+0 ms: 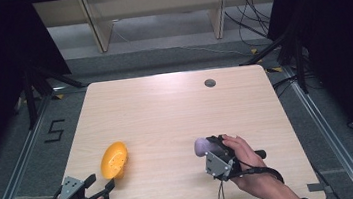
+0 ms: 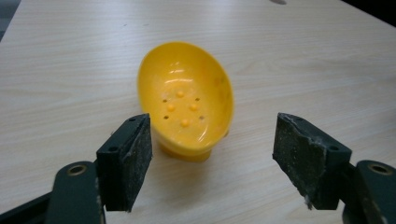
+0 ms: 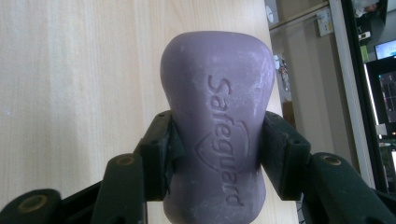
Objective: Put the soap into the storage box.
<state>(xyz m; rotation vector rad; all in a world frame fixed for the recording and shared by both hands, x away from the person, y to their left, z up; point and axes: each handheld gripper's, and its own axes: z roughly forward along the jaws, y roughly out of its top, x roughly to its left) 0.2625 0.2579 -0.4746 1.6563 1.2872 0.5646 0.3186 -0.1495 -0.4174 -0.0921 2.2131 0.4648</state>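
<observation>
My right gripper [image 3: 215, 140] squeezes a smooth purple soap [image 3: 217, 112] with "Safeguard" pressed into it, and my left gripper [image 2: 212, 154] is wide apart near the yellow dish [image 2: 187, 98].

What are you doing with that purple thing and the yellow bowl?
A person holds a gripper in each hand at a wooden table. The right gripper is clamped on a purple bar of soap, lifted off the table. The left gripper has its jaws wide open, pointed at a yellow soap dish resting tilted on the table, not touching it. The soap is not in the dish yet.
</observation>
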